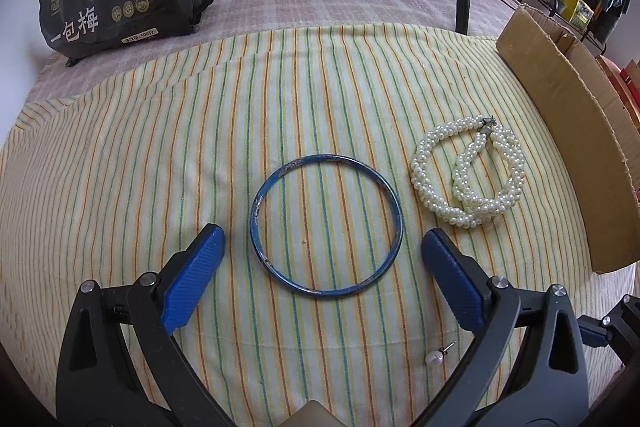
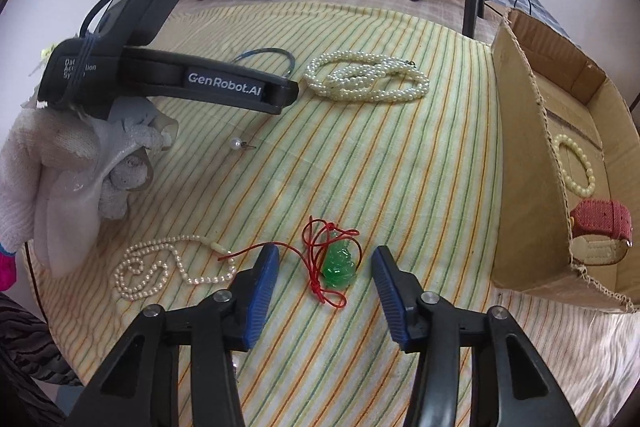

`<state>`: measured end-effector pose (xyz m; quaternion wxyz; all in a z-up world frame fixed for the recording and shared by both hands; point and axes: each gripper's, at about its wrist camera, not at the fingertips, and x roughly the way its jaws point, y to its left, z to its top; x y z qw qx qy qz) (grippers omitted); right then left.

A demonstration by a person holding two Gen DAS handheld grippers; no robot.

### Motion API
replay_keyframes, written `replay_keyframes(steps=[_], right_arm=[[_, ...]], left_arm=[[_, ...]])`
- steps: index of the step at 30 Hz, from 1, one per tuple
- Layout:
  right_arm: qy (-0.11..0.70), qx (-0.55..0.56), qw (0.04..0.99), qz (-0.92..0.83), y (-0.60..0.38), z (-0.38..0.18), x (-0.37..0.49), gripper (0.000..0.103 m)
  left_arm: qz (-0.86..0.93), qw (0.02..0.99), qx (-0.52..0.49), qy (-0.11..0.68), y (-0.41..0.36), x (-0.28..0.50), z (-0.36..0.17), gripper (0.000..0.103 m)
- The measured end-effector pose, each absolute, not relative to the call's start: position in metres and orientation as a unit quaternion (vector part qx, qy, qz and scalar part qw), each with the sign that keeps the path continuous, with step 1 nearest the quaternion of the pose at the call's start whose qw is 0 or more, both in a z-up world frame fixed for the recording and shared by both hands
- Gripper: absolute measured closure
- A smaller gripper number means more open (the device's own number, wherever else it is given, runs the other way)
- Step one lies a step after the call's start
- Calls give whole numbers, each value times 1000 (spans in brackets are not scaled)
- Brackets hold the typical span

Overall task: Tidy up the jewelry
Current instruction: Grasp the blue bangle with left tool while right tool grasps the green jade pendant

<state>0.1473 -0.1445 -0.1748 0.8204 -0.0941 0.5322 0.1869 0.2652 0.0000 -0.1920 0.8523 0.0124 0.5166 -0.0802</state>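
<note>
nearest, the left gripper (image 1: 323,247) gapes around a thin blue metal bangle (image 1: 326,225); right of the bangle, the right gripper (image 2: 325,269), unclosed, straddles a green jade pendant on red cord (image 2: 339,263). risk: snagging cord, pendant slipping.

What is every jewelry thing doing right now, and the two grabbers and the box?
Left hand-held gripper: open around blue bangle, not touching.
Right hand-held gripper: open, green pendant between.
Twisted pearl bracelet: lying loose.
Pearl earring: loose.
Pearl necklace: loose.
Cardboard box: open, holds bead bracelet, watch.
</note>
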Motion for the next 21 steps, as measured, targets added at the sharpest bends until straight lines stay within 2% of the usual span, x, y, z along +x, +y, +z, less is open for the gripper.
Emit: replay_keyframes(steps=[5, 10, 16, 21], right_arm=[[533, -101, 818, 192, -142, -175, 146, 68], [533, -96, 818, 193, -144, -174, 147, 77], [532, -89, 820, 192, -145, -174, 149, 88], [530, -87, 820, 195, -147, -174, 149, 88]], left_arm=[[-79, 855, 6, 512, 3, 264, -189, 9], [-72, 861, 6, 503, 6, 267, -186, 28], [-73, 864, 5, 498, 7, 267, -185, 28], [-69, 865, 7, 496, 8, 266, -185, 28]])
